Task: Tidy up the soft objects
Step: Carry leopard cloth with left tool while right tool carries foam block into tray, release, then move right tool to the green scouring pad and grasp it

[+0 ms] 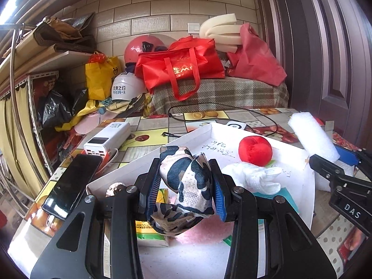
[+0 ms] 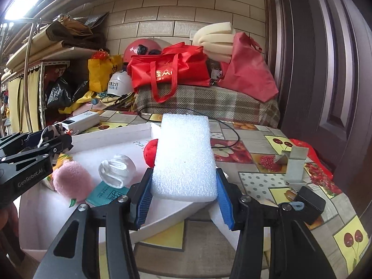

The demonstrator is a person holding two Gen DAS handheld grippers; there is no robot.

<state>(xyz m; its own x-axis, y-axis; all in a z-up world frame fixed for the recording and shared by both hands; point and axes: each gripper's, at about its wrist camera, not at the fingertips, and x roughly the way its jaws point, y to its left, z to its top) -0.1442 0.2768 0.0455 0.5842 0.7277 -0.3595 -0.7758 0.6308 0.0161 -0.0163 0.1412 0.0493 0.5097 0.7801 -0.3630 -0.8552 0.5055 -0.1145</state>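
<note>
My left gripper [image 1: 186,186] is shut on a cow-patterned cloth pouch [image 1: 186,181] and holds it above the white box [image 1: 186,139]. In the box lie a red plush ball [image 1: 255,150], a rolled white sock [image 1: 253,176] and a pink plush [image 2: 71,181]. My right gripper [image 2: 183,200] is shut on a white foam block [image 2: 184,155] and holds it above the box's right edge [image 2: 167,214]. The foam block also shows in the left wrist view [image 1: 312,137], held by the right gripper [image 1: 334,162]. The left gripper shows at the left of the right wrist view [image 2: 58,139].
A black phone [image 1: 72,183] and a white power bank [image 1: 108,137] lie left of the box on the fruit-patterned tablecloth [image 2: 267,160]. A black cable [image 1: 223,109] runs behind. A grey bracket [image 2: 294,165] and a black adapter [image 2: 310,204] sit right. Red bags [image 1: 181,67] and helmets are stacked behind.
</note>
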